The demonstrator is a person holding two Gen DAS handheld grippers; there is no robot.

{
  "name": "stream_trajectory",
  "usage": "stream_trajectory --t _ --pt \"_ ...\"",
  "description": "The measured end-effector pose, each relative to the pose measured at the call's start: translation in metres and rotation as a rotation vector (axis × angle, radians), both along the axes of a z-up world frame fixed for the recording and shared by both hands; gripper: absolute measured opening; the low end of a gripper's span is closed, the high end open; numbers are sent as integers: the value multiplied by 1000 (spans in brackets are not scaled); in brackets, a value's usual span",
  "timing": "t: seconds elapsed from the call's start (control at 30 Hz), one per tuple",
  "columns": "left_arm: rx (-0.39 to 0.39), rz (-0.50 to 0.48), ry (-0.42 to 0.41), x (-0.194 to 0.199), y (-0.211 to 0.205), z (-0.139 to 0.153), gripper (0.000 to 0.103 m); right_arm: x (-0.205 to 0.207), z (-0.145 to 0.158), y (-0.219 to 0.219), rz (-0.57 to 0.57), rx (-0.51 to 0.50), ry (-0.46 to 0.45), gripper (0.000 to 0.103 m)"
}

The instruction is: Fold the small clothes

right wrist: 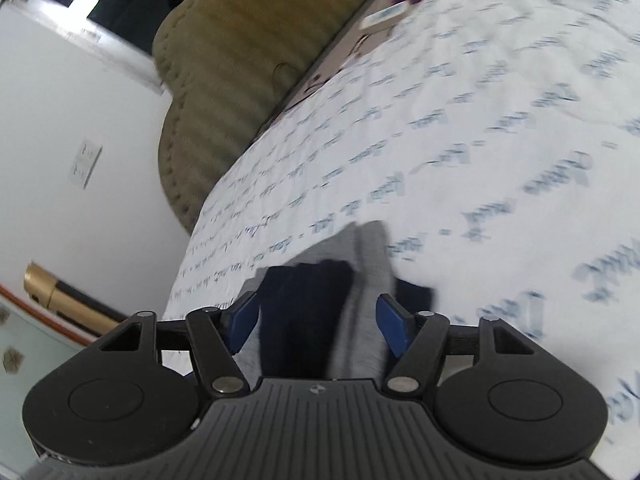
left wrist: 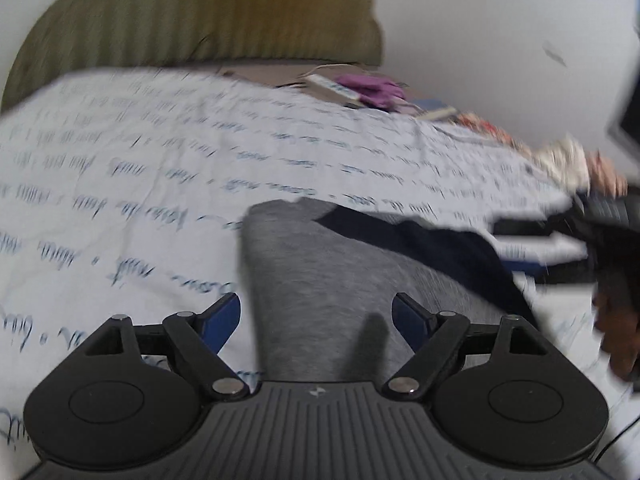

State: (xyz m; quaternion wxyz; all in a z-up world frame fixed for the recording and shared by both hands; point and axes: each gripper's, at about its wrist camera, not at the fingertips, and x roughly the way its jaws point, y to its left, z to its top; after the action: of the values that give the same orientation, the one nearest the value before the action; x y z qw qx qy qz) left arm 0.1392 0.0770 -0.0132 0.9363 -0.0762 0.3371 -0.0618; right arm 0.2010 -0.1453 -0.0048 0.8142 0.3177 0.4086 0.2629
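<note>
A small grey garment (left wrist: 320,272) with a dark navy part (left wrist: 420,248) lies flat on a white bed sheet (left wrist: 140,168) printed with blue script. My left gripper (left wrist: 316,316) hovers over its near end, open, with the blue pads (left wrist: 224,316) wide apart and not pressing the cloth. In the right wrist view the same grey cloth (right wrist: 360,320) and navy part (right wrist: 304,312) lie between the fingers of my right gripper (right wrist: 318,320), which is open too; its pads (right wrist: 394,324) stand clear of the fabric. Both views are blurred.
An olive ribbed cushion (left wrist: 200,20) stands at the bed's far side by a white wall. A purple cloth (left wrist: 372,88) and a small white box (left wrist: 332,88) lie at the far edge. A blurred dark shape (left wrist: 592,236) fills the right edge. A wall socket (right wrist: 84,160) is on the left.
</note>
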Motion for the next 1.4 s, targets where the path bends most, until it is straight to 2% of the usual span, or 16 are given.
stream_trajectory --t 0.07,0.13,0.23,0.4,0.5,0.57,0.67,0.83,0.9,0.97,1.0,1.03,1.1,1.17,1.23,1.4 --pt "51 -30 10 -2 -14 -10 83 4 1 17 43 -47 -35 45" --pt "66 -24 15 -4 -20 -22 86 8 1 32 76 -104 -61 41" --pt "35 -7 11 -6 -15 -29 88 10 -9 36 81 -142 -43 13" --pt "49 -41 12 -12 -9 -23 97 -10 -4 12 13 -132 -66 10" --pt "40 -40 1 -11 -9 -34 100 -16 -29 1 -10 -132 -2 9" --pt "30 -28 14 -10 -7 -28 100 -17 -31 1 -25 -106 -16 13" --pt "26 -1 -29 -22 2 -3 100 -15 -13 -4 -53 -80 -10 30" --pt "70 -44 -174 -9 -9 32 100 -17 33 -1 -72 -10 -143 33" --pt "55 -69 -125 22 -19 26 100 -11 36 19 -32 22 -136 41" --pt "46 -63 -3 56 -29 11 100 -4 27 43 4 4 -100 64" --pt "53 -74 45 69 -34 3 100 1 18 50 -5 -16 -66 67" --pt "69 -81 68 78 -38 -5 101 6 7 54 -35 -47 -22 67" --pt "84 -75 94 89 -39 -21 103 15 -19 51 -107 -131 43 51" --pt "75 -82 55 92 -39 -31 103 13 -38 38 -160 -72 37 31" --pt "89 -83 45 94 -42 -32 103 15 -45 31 -179 -26 64 29" --pt "81 -24 18 74 -35 -17 103 17 -32 36 -140 -81 64 31"
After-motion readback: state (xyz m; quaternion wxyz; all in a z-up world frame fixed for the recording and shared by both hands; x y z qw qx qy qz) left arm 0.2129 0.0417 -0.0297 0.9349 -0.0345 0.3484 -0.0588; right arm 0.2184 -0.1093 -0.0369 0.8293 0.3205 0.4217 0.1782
